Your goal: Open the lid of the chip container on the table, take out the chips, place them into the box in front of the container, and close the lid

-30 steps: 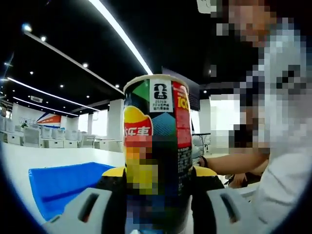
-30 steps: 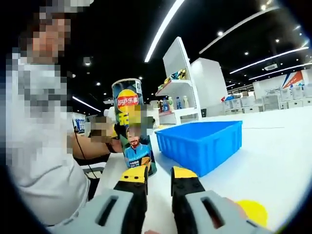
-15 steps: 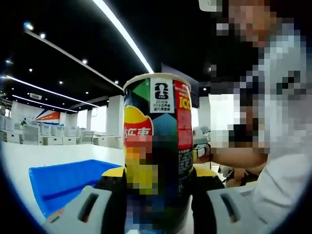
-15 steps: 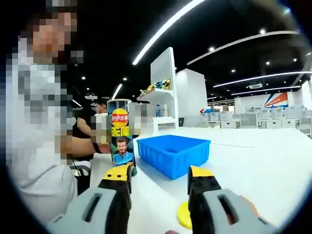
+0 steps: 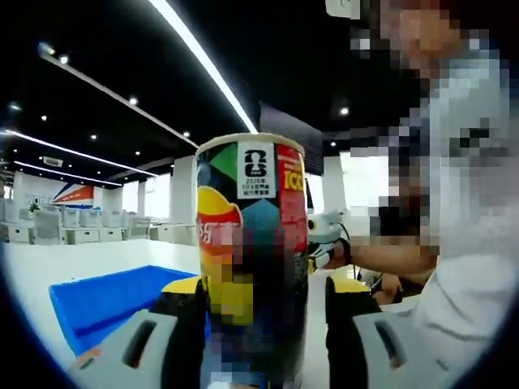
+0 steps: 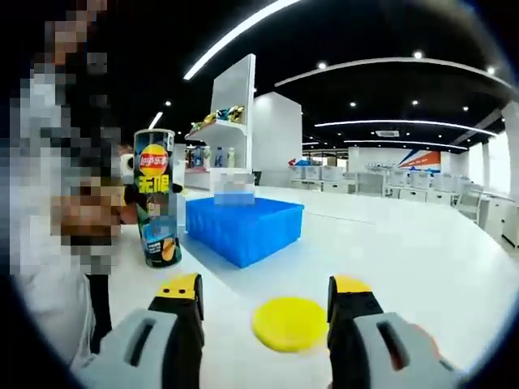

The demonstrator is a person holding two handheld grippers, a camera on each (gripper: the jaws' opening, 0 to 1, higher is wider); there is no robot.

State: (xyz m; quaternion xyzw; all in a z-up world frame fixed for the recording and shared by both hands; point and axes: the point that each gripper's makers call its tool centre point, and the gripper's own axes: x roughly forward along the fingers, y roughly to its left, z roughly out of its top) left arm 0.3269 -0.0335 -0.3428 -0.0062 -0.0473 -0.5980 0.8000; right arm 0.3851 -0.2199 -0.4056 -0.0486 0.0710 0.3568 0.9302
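Note:
The chip can [image 5: 251, 259] stands upright between the jaws of my left gripper [image 5: 266, 324], its top rim bare of a lid. The left jaw lies against the can and a thin gap shows at the right jaw, so the gripper is slightly open. In the right gripper view the same can [image 6: 158, 198] stands on the white table, left of the blue box [image 6: 243, 227]. The yellow lid [image 6: 288, 324] lies flat on the table between the wide-open jaws of my right gripper [image 6: 268, 312], touching neither.
A person sits close behind the can, one forearm [image 5: 389, 259] reaching toward it. The blue box [image 5: 105, 300] is left of the can in the left gripper view. White table [image 6: 405, 259] stretches far to the right. Shelves [image 6: 231, 121] stand at the back.
My right gripper's jaws have spread wide and its view has swung, so the lid now lies between them. My left jaws have eased apart slightly and the can has shifted left in that view.

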